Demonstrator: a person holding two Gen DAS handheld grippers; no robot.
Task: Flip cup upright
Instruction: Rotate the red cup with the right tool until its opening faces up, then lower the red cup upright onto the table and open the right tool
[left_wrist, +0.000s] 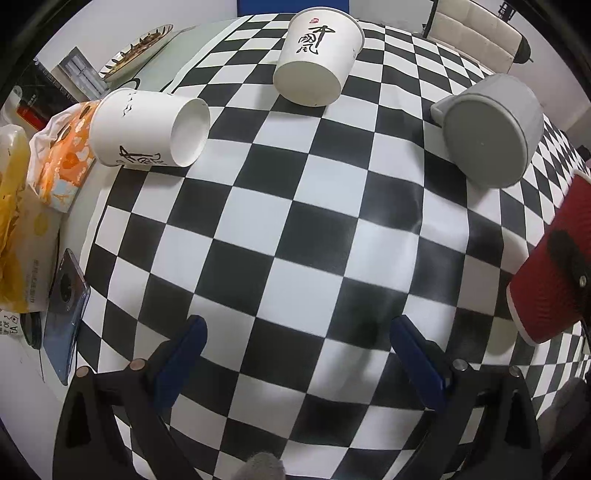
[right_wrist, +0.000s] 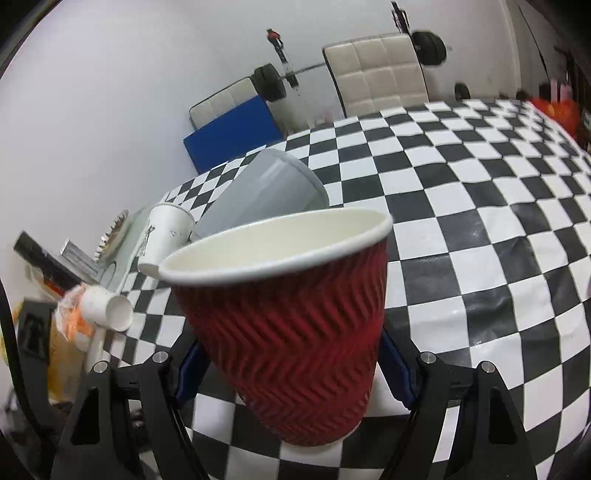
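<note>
The nearer white paper cup (left_wrist: 312, 59), at twelve o'clock from my left claw, carries black brush-style Chinese characters down its side with a small red seal mark above them; I cannot read them with confidence. It stands mouth-down on the checkered tablecloth (left_wrist: 295, 229). A second white cup (left_wrist: 147, 129), at ten o'clock, lies on its side with the same black calligraphy along its lower wall. At eight o'clock a scrap of label shows "OF" and "EA" on a white package (left_wrist: 9, 325), beside a phone (left_wrist: 64, 314) lying flat. An orange patterned tissue pack (left_wrist: 66, 162) sits behind the fallen white cup.

My left claw (left_wrist: 295, 354) hangs above the cloth with its blue pads (left_wrist: 184, 354) spread wide, grasping nothing.

My right claw (right_wrist: 291, 365) is clenched on the red ribbed paper cup (right_wrist: 288, 332), one blue pad pressing each side of its lower wall. The cup is lifted clear of the cloth, mouth up and tipped slightly toward one o'clock, its cream interior showing under the white rolled rim. In my left view the same red cup sits at three o'clock, pinched by the other claw's dark finger.

A grey plastic cup (right_wrist: 269, 192) lies on its side at eleven o'clock just behind the red one, base toward my left camera.
</note>
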